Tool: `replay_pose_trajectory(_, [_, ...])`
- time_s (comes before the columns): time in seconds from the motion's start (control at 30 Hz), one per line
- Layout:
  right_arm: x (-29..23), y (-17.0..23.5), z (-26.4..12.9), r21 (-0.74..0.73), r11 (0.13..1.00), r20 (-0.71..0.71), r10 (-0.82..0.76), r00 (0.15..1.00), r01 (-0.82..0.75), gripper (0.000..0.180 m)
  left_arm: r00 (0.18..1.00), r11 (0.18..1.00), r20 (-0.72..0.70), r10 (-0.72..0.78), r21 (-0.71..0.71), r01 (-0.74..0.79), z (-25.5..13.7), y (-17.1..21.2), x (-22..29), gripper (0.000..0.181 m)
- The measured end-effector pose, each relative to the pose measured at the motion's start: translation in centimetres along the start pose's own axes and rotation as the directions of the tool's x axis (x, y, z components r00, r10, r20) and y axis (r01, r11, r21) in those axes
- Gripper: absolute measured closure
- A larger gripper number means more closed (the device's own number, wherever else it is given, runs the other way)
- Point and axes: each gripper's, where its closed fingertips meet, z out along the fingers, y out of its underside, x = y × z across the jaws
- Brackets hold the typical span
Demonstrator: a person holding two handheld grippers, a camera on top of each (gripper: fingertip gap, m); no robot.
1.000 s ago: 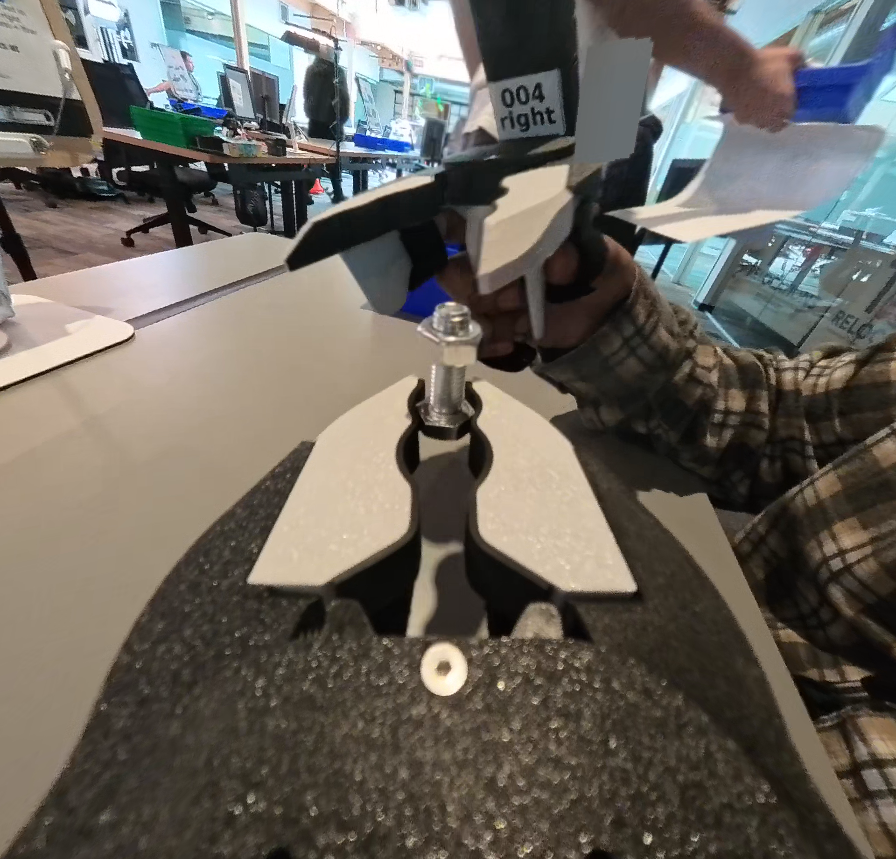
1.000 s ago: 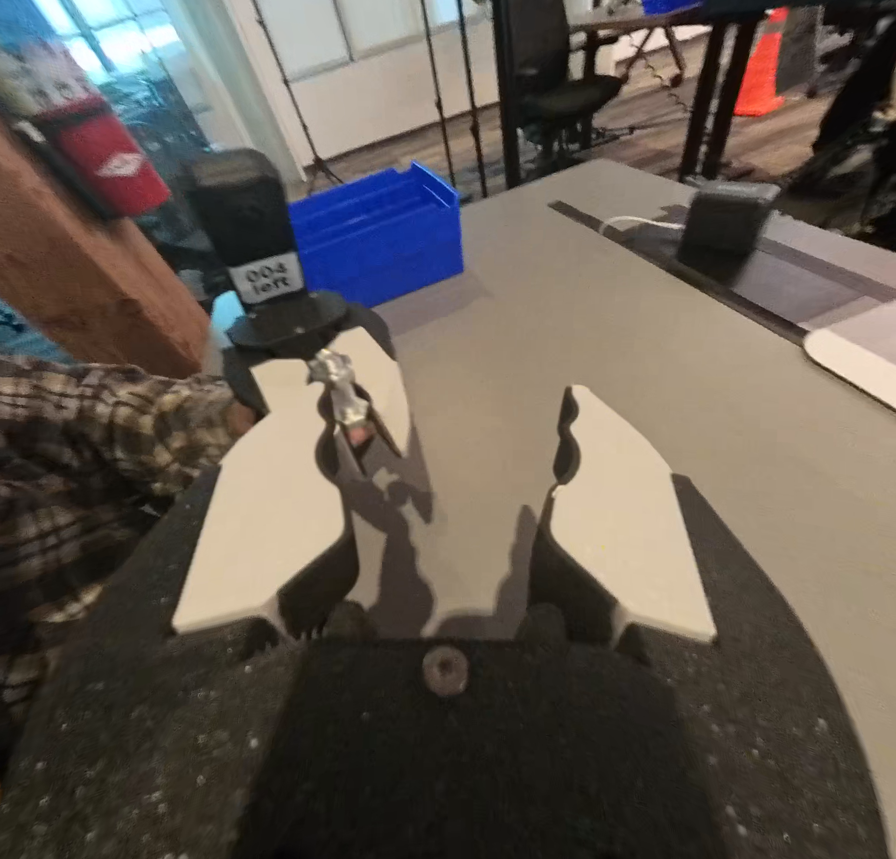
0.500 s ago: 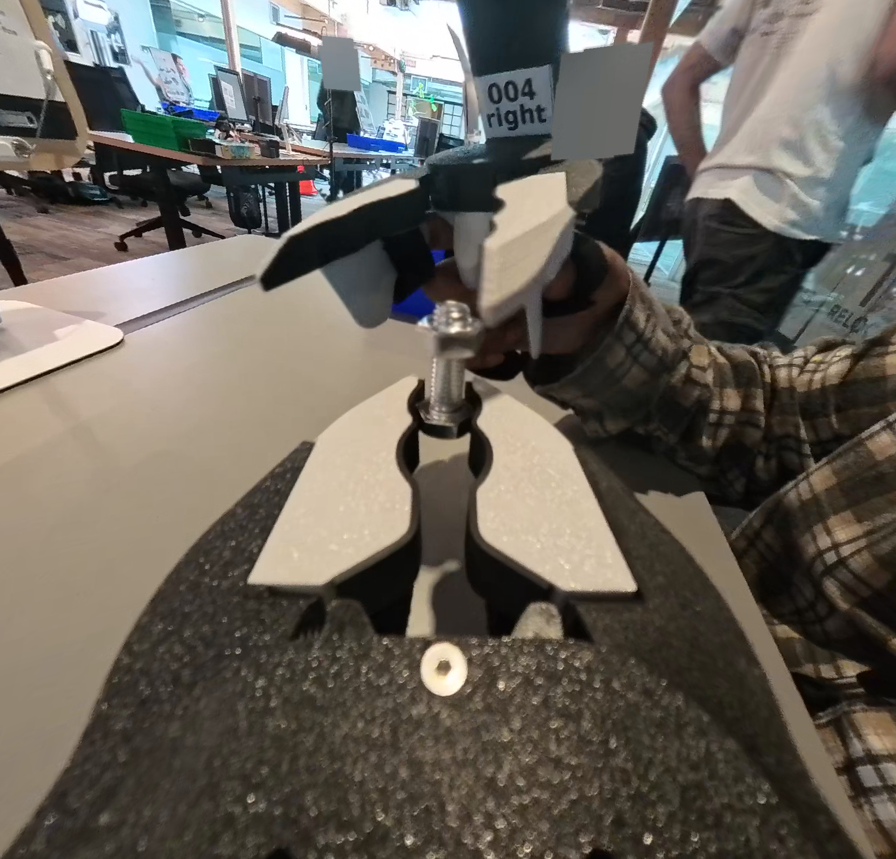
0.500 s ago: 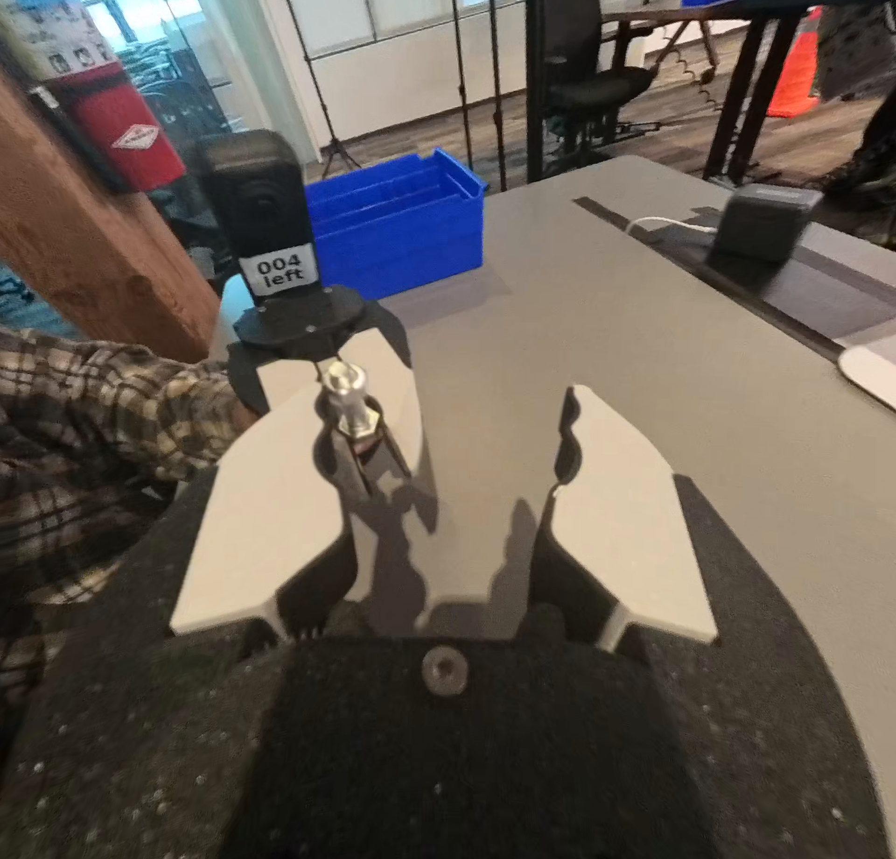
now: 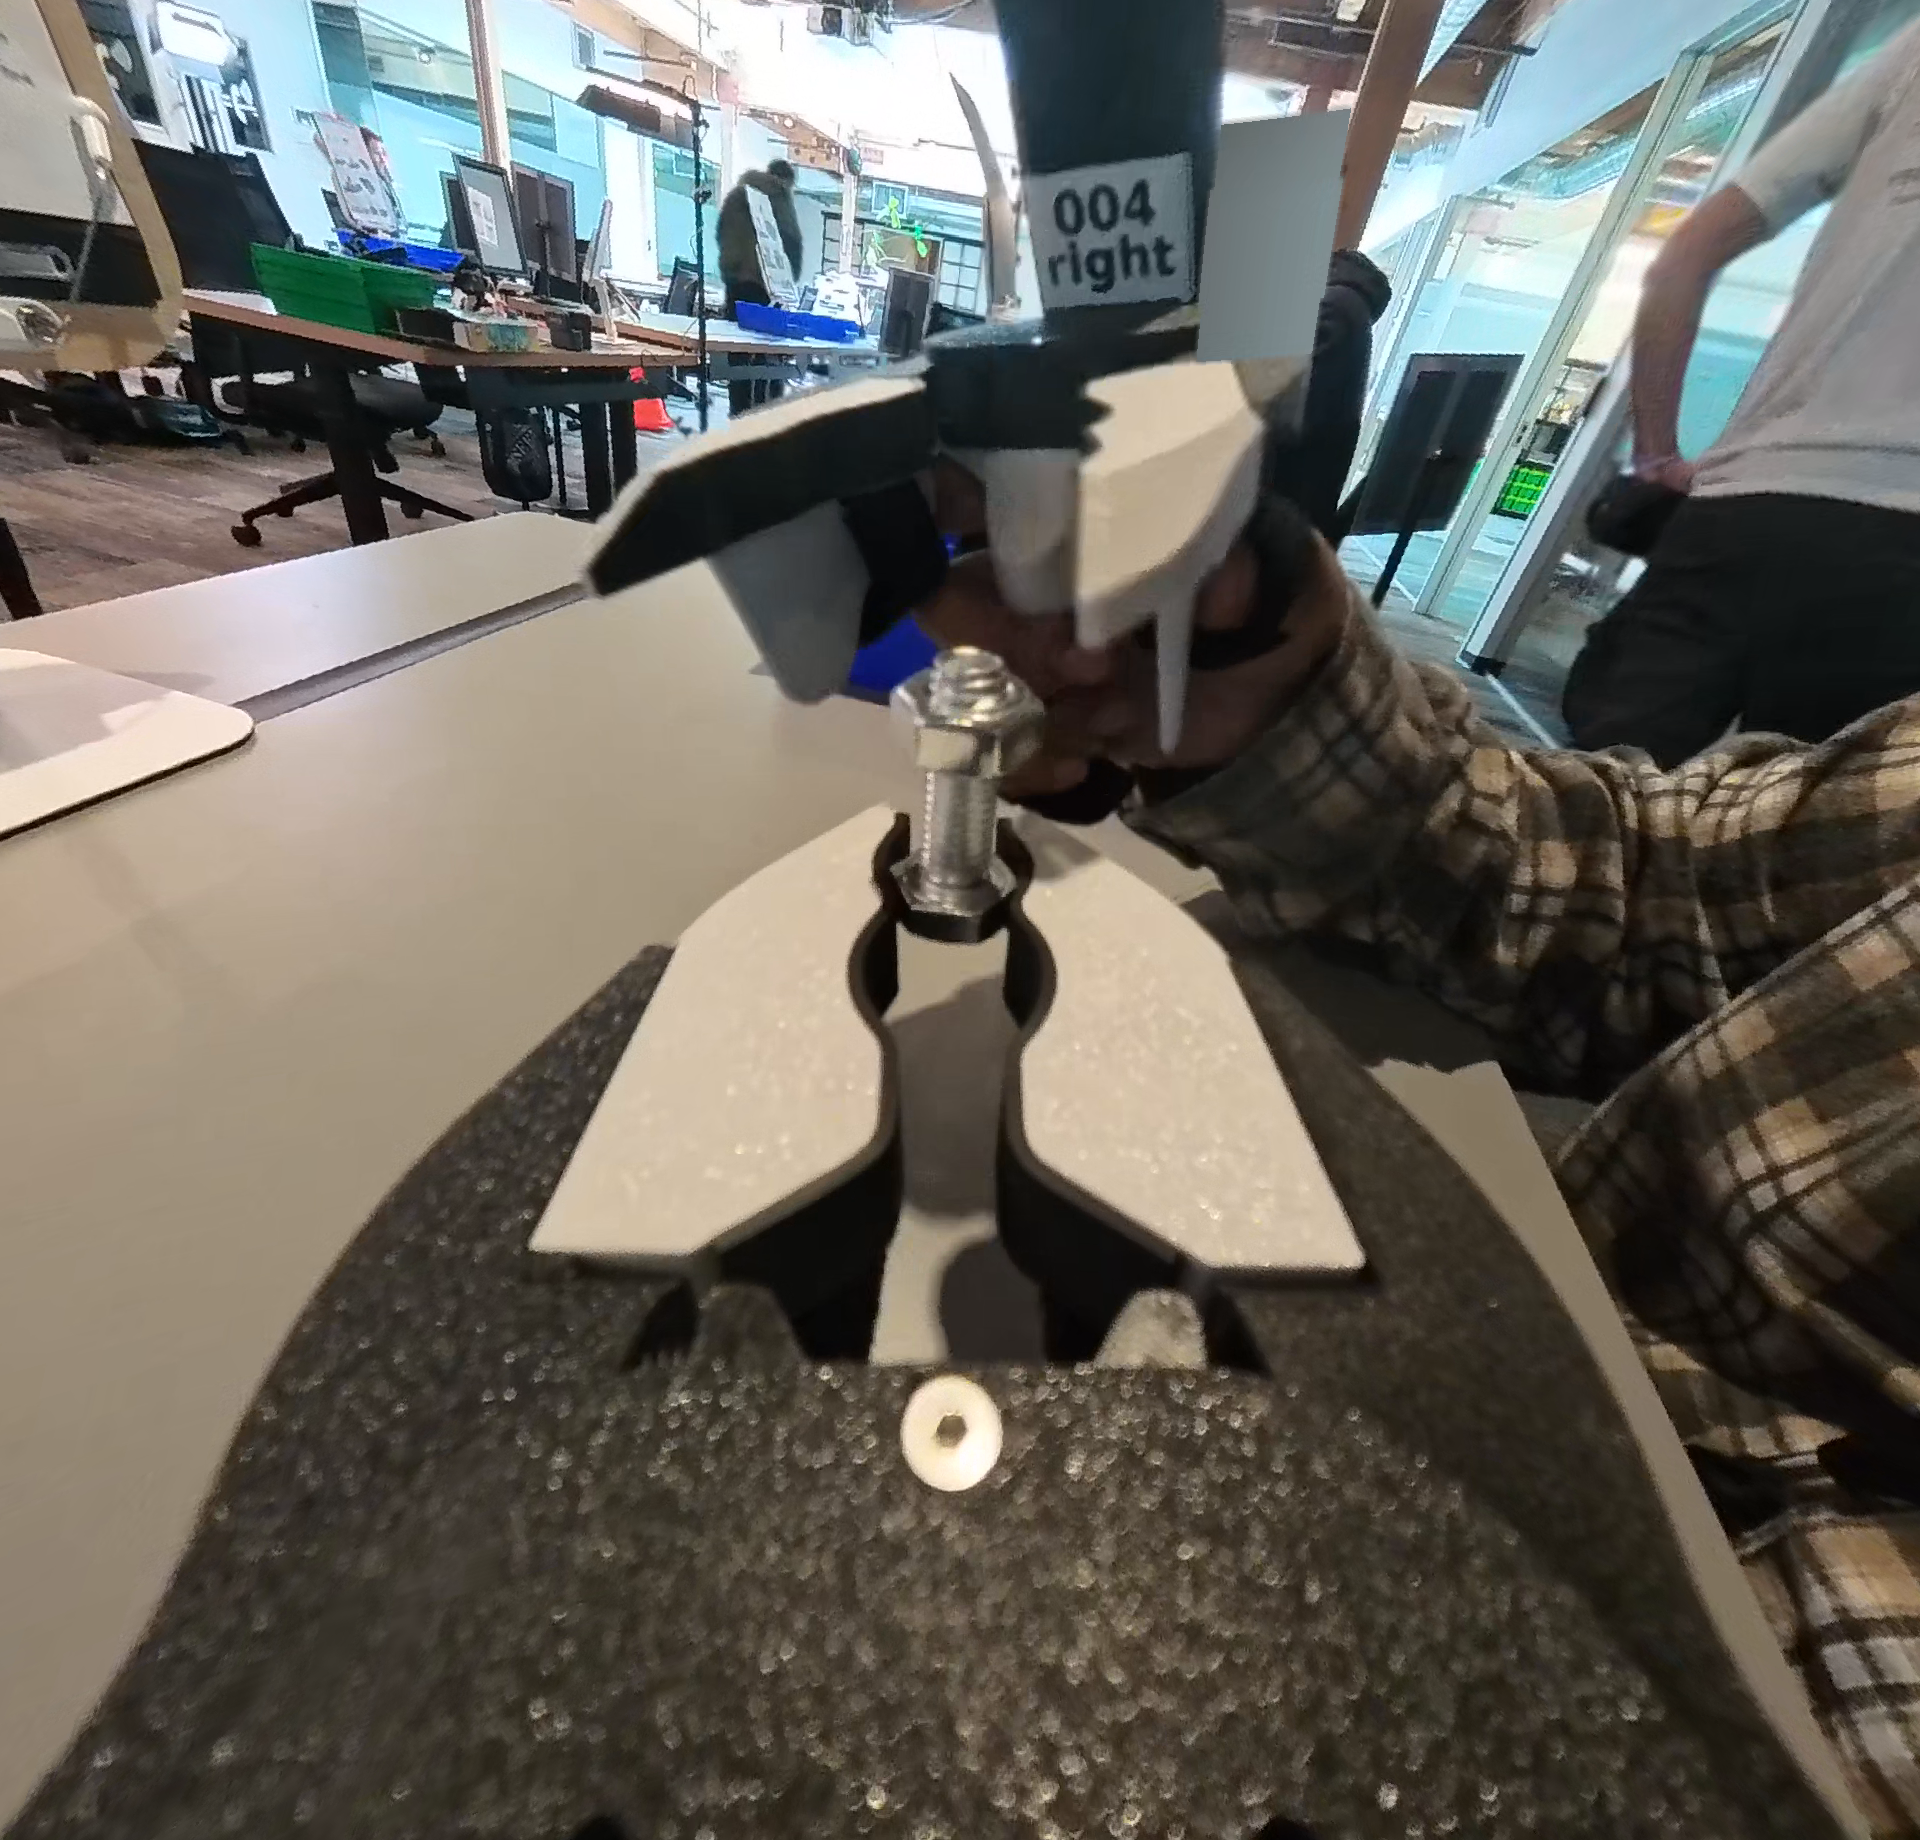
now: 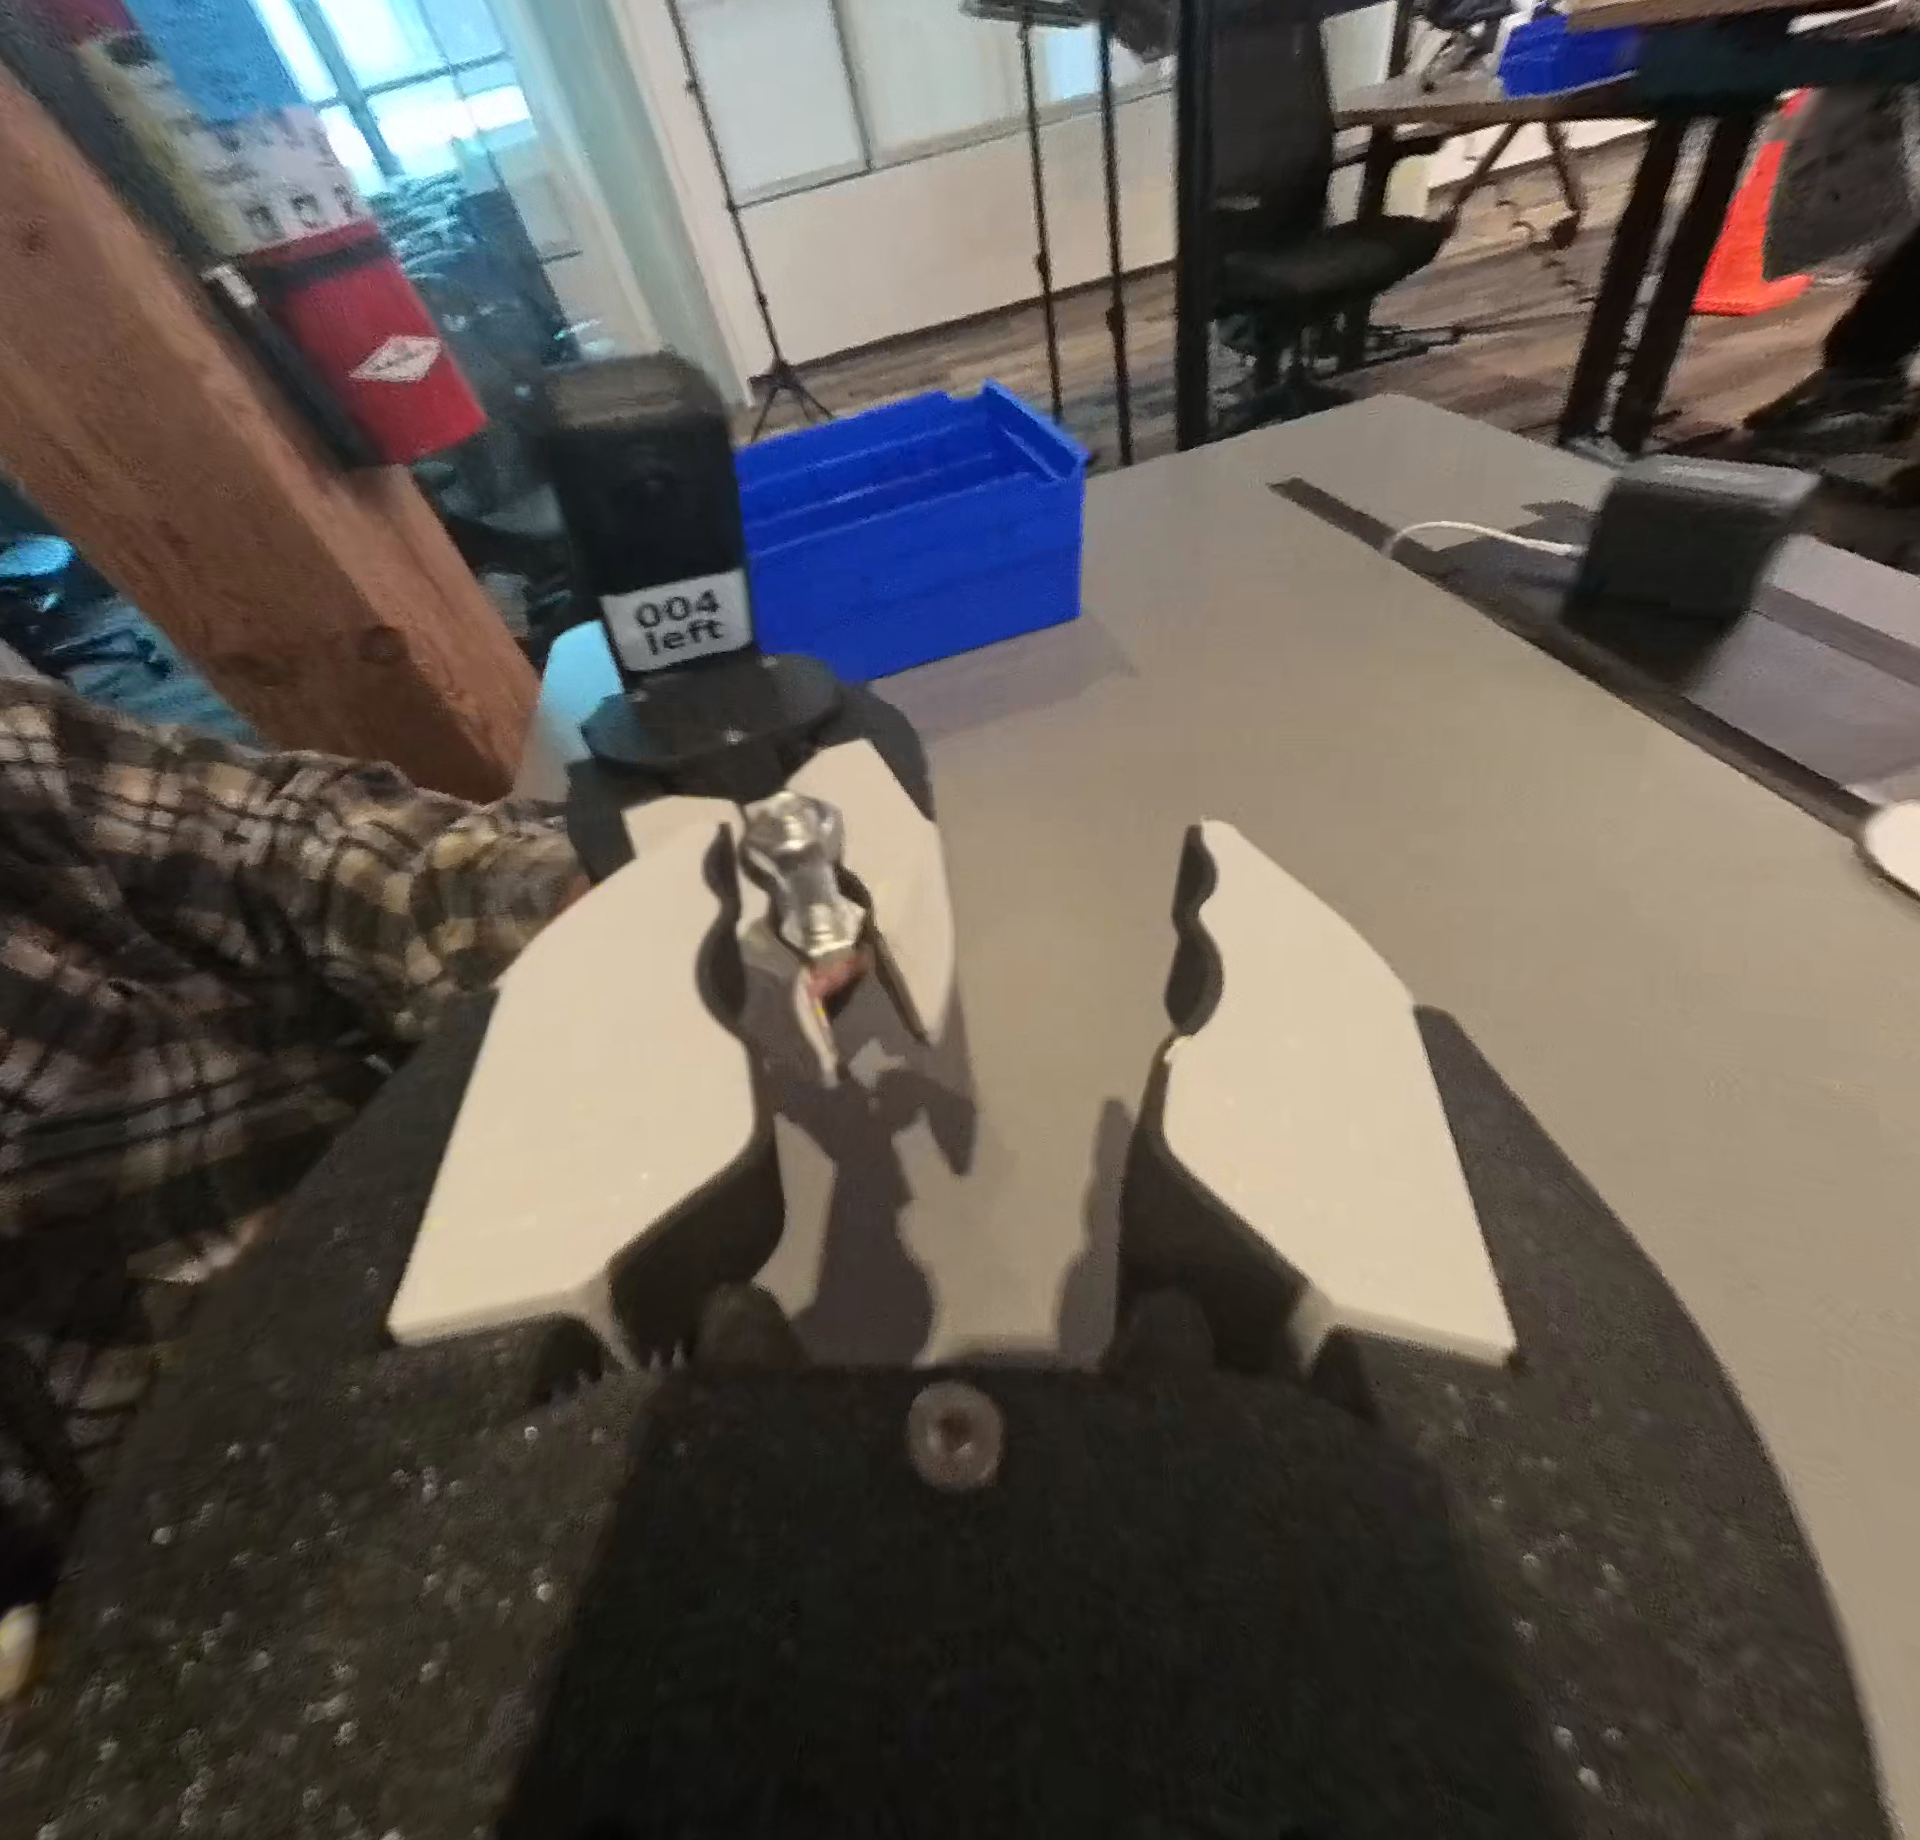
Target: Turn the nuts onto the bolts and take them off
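We see the left tongs (image 5: 951,917) closed on the hexagonal head of a bright steel bolt (image 5: 954,834), which stands upright in the scalloped notch at their tips, threads showing along the shank. A steel nut (image 5: 961,736) sits near the bolt's top end with a little thread above it. The right tongs (image 6: 961,917) are spread wide and hold nothing; in the left wrist view they hang just above the nut, their flat pale-grey fingers (image 5: 800,601) apart on either side of it. Both tools have matte grey plates on grainy black foam bodies. The smooth grey desk (image 5: 364,855) lies bare around the bolt, its near edge running beside a plaid sleeve (image 5: 1558,907). A blue plastic bin (image 6: 914,533) stands at the far edge, well apart.
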Motion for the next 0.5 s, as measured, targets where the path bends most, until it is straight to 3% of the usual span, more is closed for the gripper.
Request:
replay_pose_trajectory(0.1, [0.1, 0.9, 0.8, -0.057, 0.998, -0.032, -0.033, 0.999, 0.032, 0.096, 1.000, 1.000, -0.006, 0.003, -0.002, -0.003, 0.1, 0.1, 0.2, 0.166])
replay_pose_trajectory(0.23, [1.2, 0.0, -0.9, -0.001, 1.000, -0.052, -0.005, 0.999, 0.005, 0.102, 1.000, 1.000, 0.003, 0.005, 0.009, -0.005, -0.2, -0.3, 0.0, 0.166])
replay_pose_trajectory(0.33, [-0.5, 0.1, 0.6, -0.008, 0.999, -0.001, -0.033, 0.999, 0.033, 0.099, 1.000, 1.000, 0.003, 0.006, -0.003, -0.006, 0.1, 0.0, 0.1, 0.166])
replay_pose_trajectory(0.43, [0.4, 0.5, 0.3, -0.028, 0.999, -0.039, -0.038, 0.999, 0.037, 0.095, 1.000, 1.000, 0.005, 0.013, -0.010, -0.013, 0.1, 0.1, 0.2, 0.166])
replay_pose_trajectory(0.5, [1.1, 0.2, -0.6, -0.001, 0.999, -0.061, -0.032, 0.998, 0.032, 0.101, 1.000, 1.000, 0.003, 0.007, 0.003, -0.007, -0.1, -0.1, 0.1, 0.166])
